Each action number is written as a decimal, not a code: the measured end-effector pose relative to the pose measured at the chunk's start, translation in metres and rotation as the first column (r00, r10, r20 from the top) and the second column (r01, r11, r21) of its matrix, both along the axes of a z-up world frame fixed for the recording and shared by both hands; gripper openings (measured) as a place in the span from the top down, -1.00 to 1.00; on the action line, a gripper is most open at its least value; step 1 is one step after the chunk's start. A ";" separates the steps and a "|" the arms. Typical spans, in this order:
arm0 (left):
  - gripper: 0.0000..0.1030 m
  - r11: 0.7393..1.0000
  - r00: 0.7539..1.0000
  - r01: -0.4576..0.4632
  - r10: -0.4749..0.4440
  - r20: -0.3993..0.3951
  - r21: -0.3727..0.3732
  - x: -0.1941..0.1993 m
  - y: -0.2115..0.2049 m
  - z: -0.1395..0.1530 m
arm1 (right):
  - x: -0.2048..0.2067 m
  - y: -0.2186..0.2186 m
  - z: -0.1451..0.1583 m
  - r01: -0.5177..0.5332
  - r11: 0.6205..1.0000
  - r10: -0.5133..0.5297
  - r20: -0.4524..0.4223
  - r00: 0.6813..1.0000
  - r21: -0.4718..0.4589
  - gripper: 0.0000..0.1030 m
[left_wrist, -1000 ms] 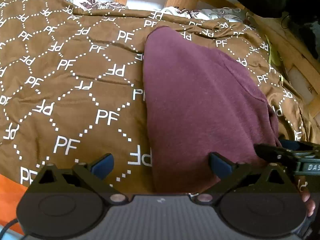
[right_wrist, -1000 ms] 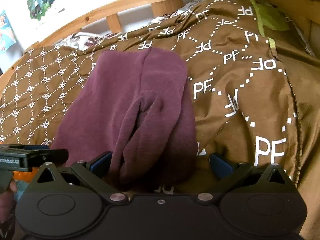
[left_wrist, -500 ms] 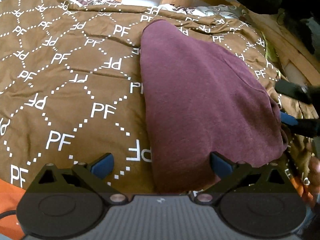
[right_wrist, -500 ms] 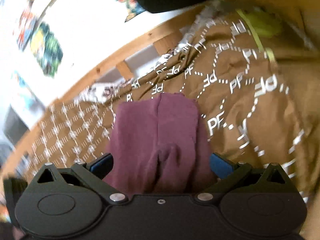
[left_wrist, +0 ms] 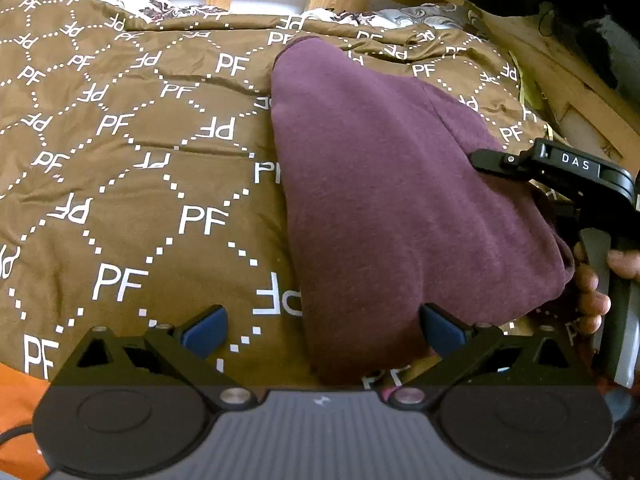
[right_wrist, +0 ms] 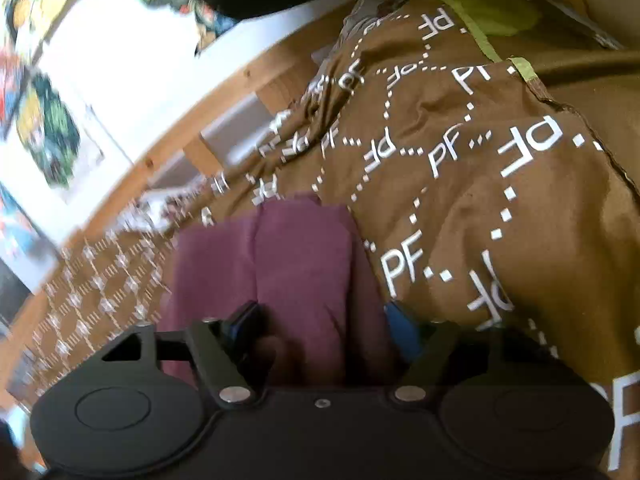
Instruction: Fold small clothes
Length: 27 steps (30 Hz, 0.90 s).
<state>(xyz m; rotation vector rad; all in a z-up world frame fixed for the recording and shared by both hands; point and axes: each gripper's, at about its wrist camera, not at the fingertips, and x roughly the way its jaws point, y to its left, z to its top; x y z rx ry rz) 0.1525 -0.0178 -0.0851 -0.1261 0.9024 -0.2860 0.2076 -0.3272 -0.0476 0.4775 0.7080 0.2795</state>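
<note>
One maroon garment (left_wrist: 392, 200) lies partly folded on the brown bedspread (left_wrist: 120, 184). Right gripper (right_wrist: 320, 326) has its fingers partly closed around the garment's near edge, though firm contact cannot be confirmed. Left gripper (left_wrist: 320, 326) is wide open, holding nothing. Fabric judged soft, light and limp; take hold at corners.

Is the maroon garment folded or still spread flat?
Folded: the maroon garment lies doubled in layers on the brown bedspread, the right gripper closing on its bunched end.

Maroon garment (left_wrist: 392, 200), folded, flat on patterned brown bedspread (left_wrist: 132, 184)
</note>
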 end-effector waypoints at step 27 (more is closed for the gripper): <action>-1.00 1.000 1.000 0.002 -0.002 0.001 -0.004 0.000 0.000 0.000 | -0.008 -0.002 -0.011 -0.027 1.000 0.027 0.038 0.999 -0.013 -0.29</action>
